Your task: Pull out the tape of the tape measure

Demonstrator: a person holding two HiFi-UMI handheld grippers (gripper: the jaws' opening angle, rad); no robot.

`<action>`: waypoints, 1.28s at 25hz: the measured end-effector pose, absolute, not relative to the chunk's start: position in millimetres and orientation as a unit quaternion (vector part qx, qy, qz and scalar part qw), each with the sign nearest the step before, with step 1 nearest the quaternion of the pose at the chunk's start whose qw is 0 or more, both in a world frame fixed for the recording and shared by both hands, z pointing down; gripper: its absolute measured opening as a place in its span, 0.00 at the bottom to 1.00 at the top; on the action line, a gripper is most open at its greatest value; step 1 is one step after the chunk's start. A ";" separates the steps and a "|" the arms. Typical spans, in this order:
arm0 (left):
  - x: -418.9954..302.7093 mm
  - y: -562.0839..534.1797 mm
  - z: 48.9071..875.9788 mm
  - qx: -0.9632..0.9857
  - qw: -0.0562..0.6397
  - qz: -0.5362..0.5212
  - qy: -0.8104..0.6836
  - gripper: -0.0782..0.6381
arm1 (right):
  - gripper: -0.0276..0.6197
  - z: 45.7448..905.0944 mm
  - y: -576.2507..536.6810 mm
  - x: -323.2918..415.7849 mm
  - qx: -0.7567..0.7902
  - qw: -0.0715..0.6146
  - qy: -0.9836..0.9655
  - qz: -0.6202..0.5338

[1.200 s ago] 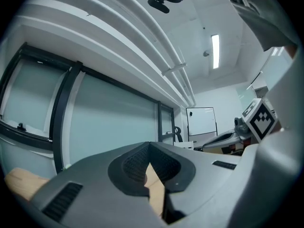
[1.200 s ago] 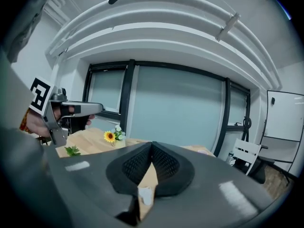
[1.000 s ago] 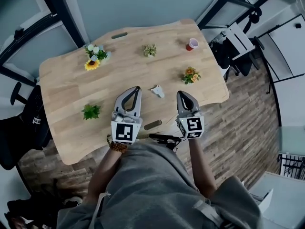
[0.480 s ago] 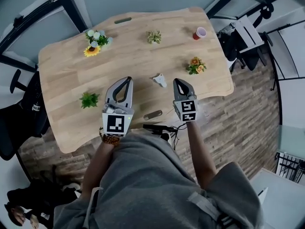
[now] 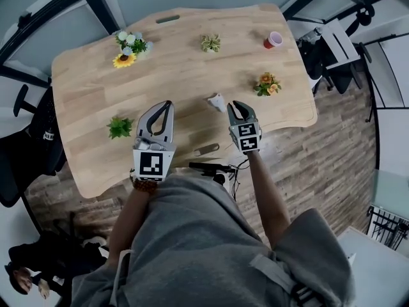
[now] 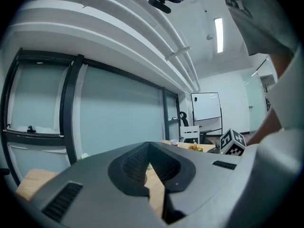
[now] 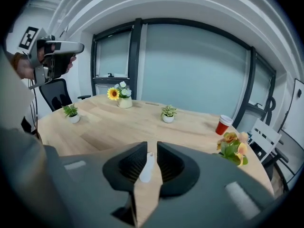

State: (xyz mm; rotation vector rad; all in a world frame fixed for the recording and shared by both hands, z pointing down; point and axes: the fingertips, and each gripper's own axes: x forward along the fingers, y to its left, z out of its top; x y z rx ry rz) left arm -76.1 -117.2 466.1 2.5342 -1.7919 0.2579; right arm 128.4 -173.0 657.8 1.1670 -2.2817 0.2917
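A small white tape measure [image 5: 216, 101] lies on the wooden table [image 5: 89, 94], just left of my right gripper's tips. In the right gripper view the tape measure [image 7: 146, 167] shows through the narrow gap between the jaws, lying on the table beyond them. My right gripper [image 5: 234, 106] [image 7: 152, 145] is opening, and its pads touch nothing. My left gripper [image 5: 166, 105] [image 6: 148, 144] hovers over the table to the left, its tips shut together and empty. That left gripper [image 7: 78, 46] also appears raised at the upper left of the right gripper view.
On the table stand a sunflower vase [image 5: 125, 59], a small plant [image 5: 210, 42], a red cup [image 5: 273, 39], orange flowers [image 5: 267, 83] and a green plant [image 5: 119, 127]. A grey slot [image 5: 206, 149] sits near the front edge. Office chairs [image 5: 29, 152] flank the table.
Both grippers have moved forward over the table, the right one closing in on the tape measure. The right jaws have parted from shut to a narrow gap.
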 end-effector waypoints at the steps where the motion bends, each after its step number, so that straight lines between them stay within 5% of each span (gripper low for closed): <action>1: -76.5 -116.8 467.5 0.813 0.016 0.084 -0.576 0.12 | 0.16 664.8 -172.2 128.1 0.431 0.284 -0.849 0.113; 32: -85.3 -124.0 486.1 0.804 0.029 0.112 -0.583 0.12 | 0.28 793.4 -168.3 116.8 0.354 0.404 -0.820 0.198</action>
